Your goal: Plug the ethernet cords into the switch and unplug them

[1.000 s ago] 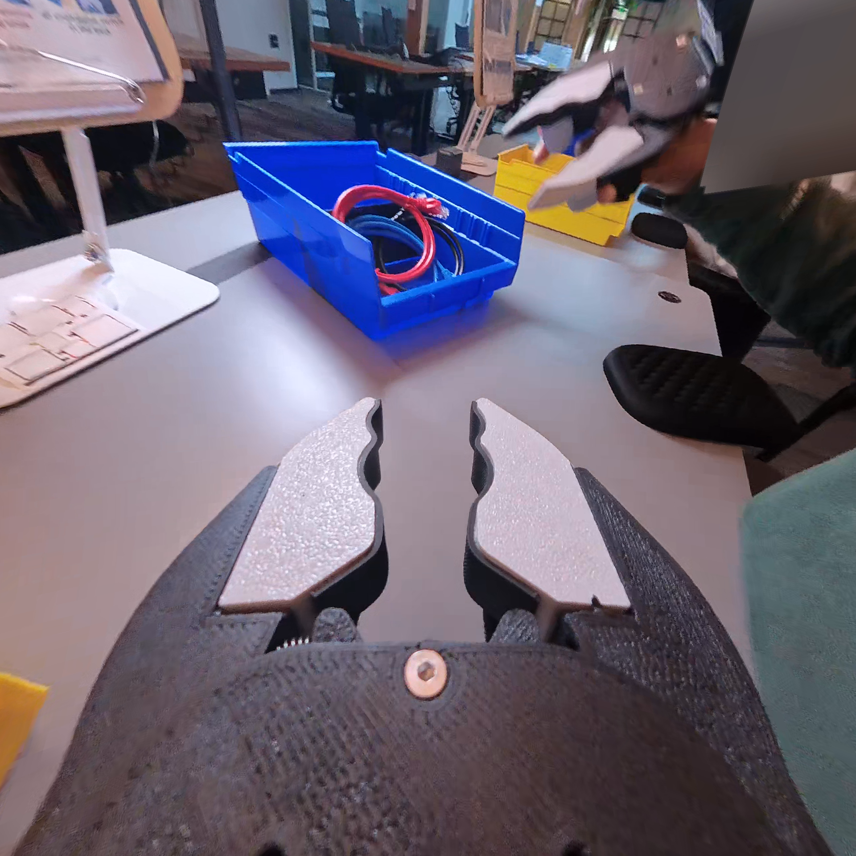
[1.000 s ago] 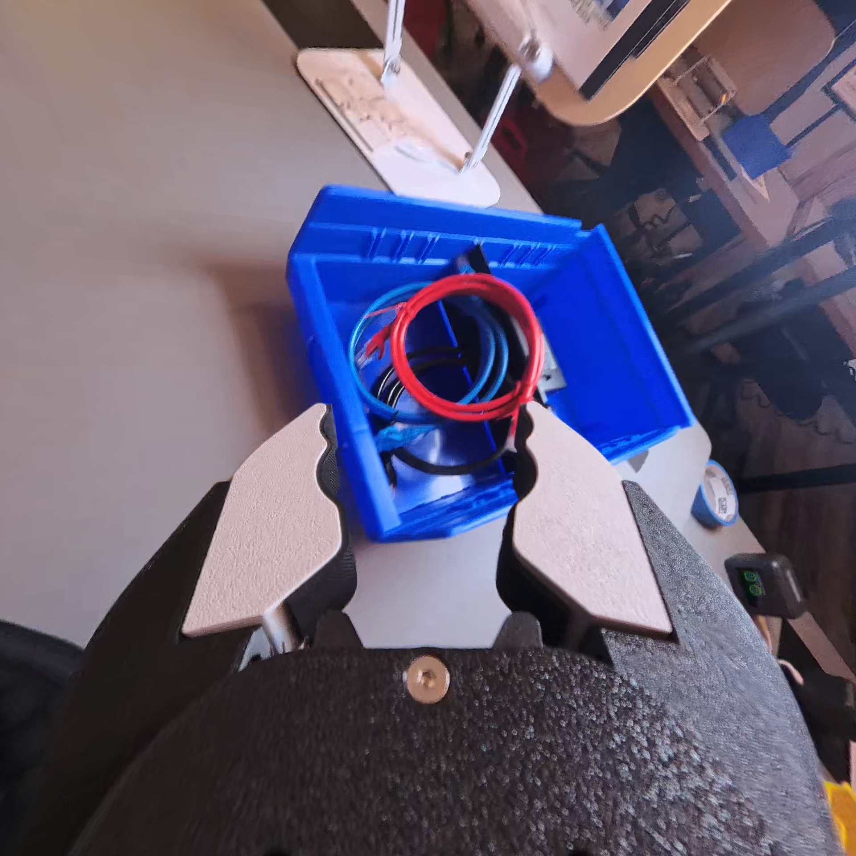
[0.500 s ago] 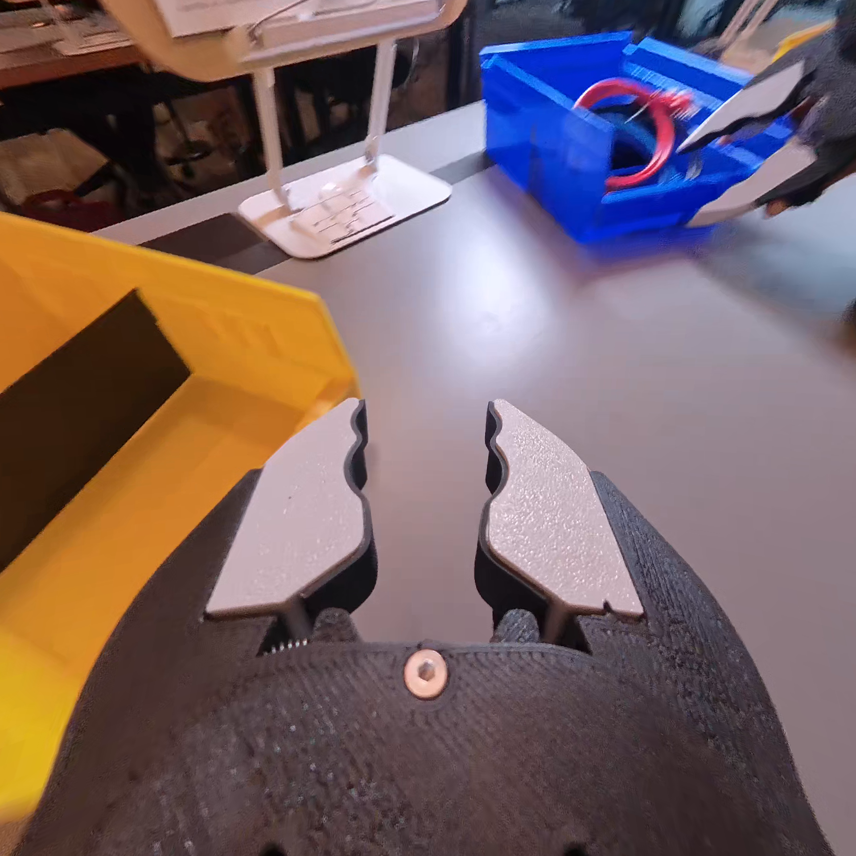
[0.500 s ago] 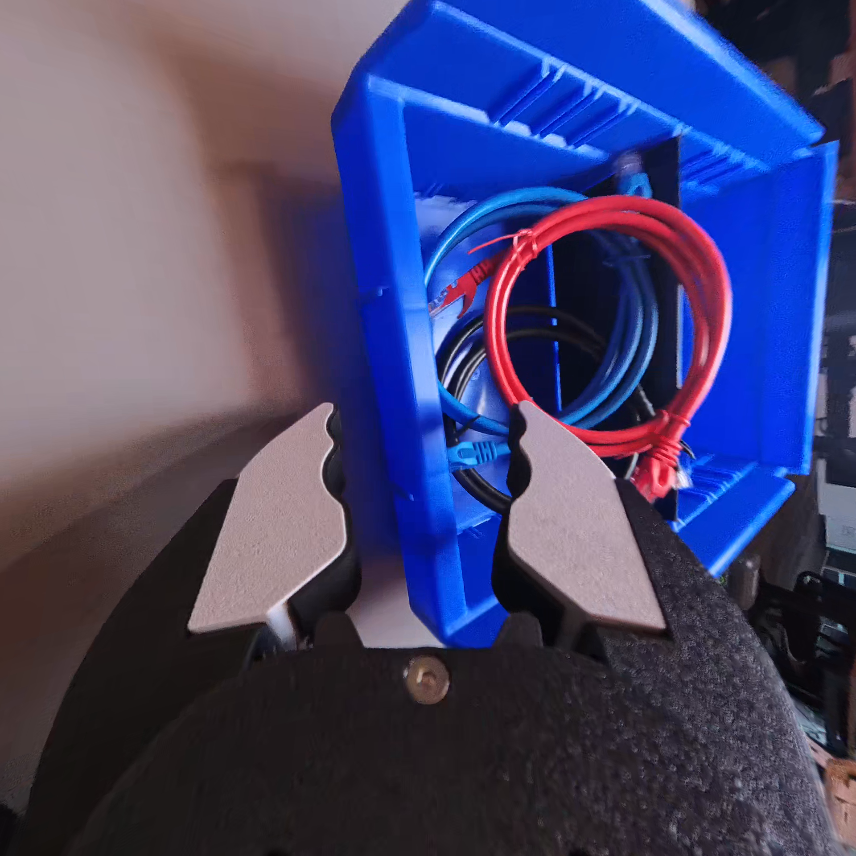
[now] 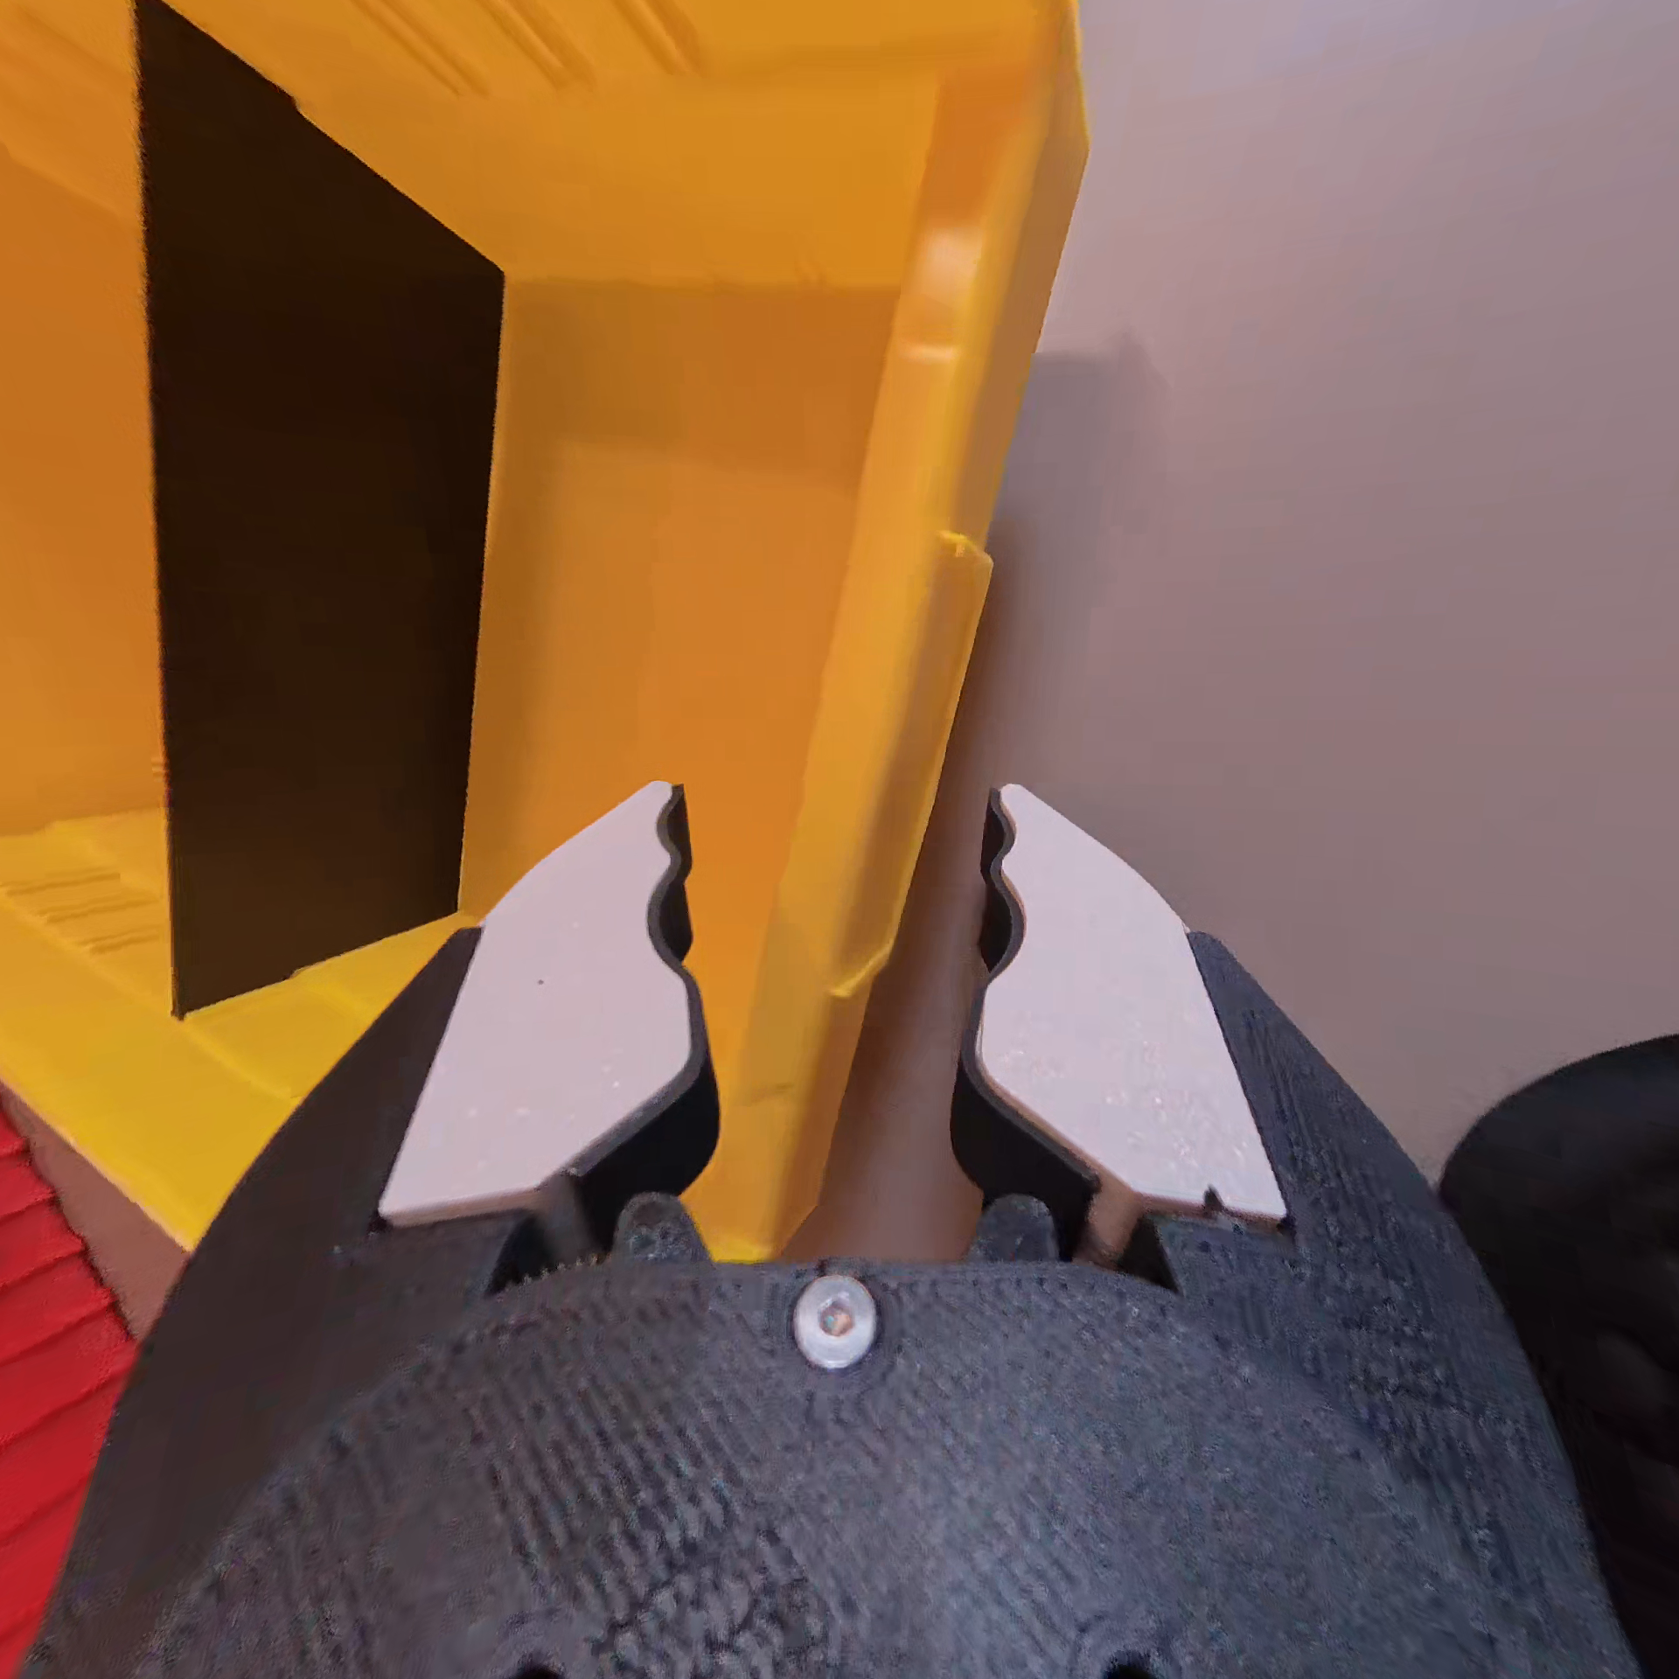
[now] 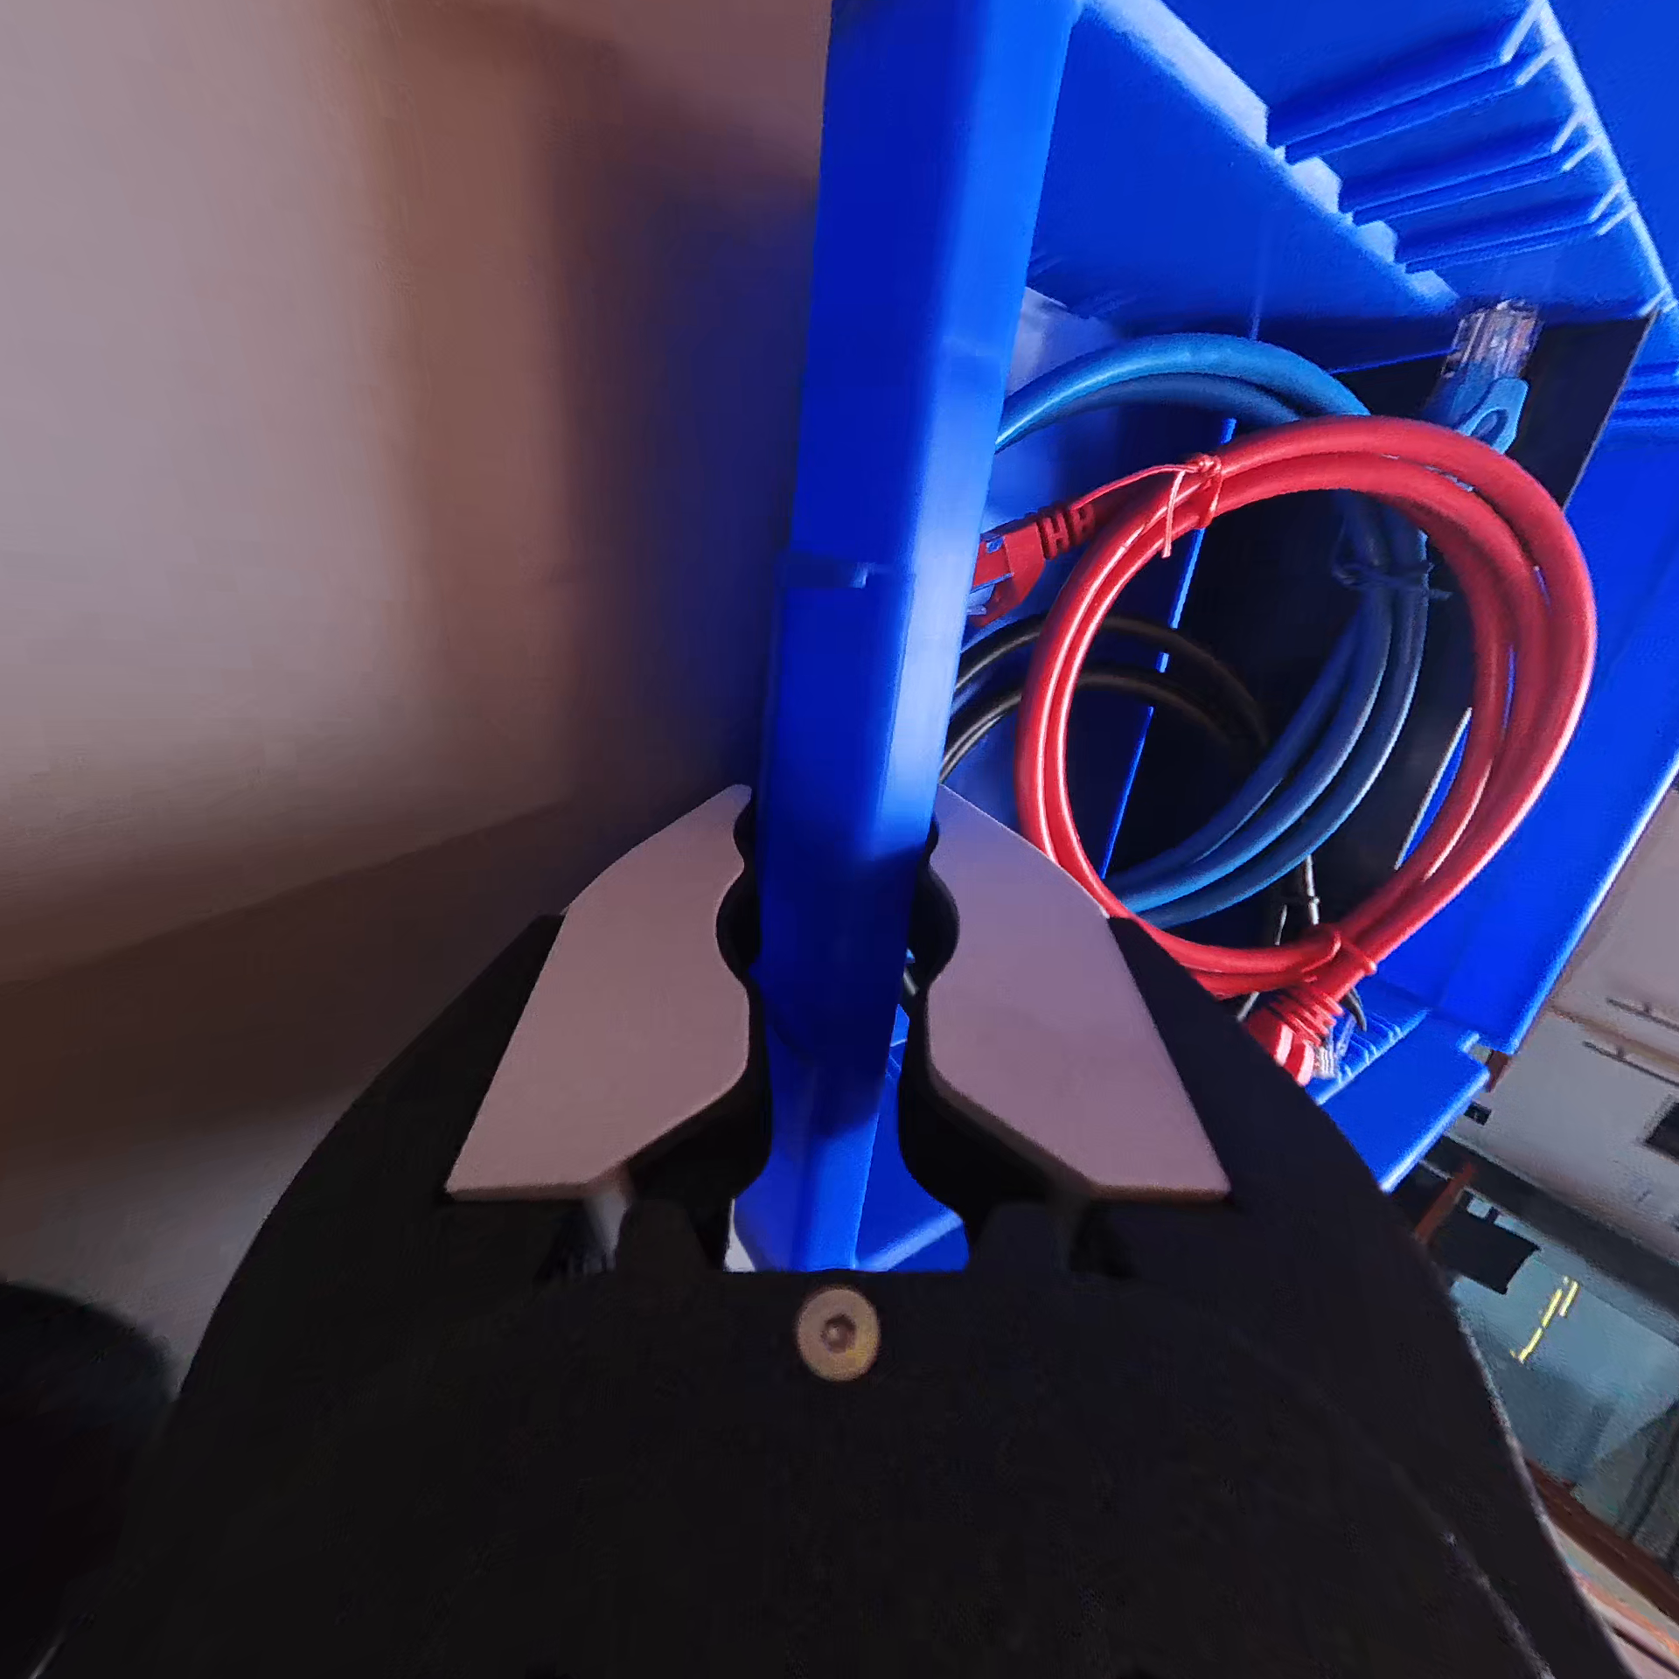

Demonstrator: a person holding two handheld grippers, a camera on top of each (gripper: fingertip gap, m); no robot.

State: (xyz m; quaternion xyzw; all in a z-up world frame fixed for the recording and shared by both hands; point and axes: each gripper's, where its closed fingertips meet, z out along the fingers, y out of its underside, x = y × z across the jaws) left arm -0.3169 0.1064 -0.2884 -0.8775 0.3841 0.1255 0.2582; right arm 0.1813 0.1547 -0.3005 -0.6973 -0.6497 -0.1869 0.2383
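Ethernet cords: three coiled bundles, all lying inside the blue bin [image 6: 909, 454], none yet taken out; no switch shows in either view.

Item, left: your left tool [image 5: 836, 909], fingers spread, holding nothing. The right-hand wall of the yellow bin [image 5: 918, 636] runs between them from 6 o'clock toward 12, nearer the left finger, and you cannot tell whether it touches. A black divider [image 5: 309, 545] stands inside at 10 o'clock; a red thing [image 5: 45, 1363] sits at the 8 o'clock corner. Bare worktop [image 5: 1363, 454] fills the right.

Item, right: your right tool [image 6: 840, 909], closed onto the left wall of the blue bin, one finger outside, one inside. The wall's long axis runs straight away toward 12 o'clock.

Contents, from the tool outward, at 1 to 3 o'clock: black cord [image 6: 1136, 654], mostly hidden; red cord [image 6: 1317, 727], tied coil on top, one plug at 1 o'clock by the wall, one low at 4 o'clock; blue cord [image 6: 1208, 382] beneath, its plug [image 6: 1490, 354] far off at 1 o'clock.

Judgement: your right tool is the nearer to the cords, just beside the red coil; the bin seems to be the thing in hand first.

Views: only the right shows cords; only the left shows the yellow bin.
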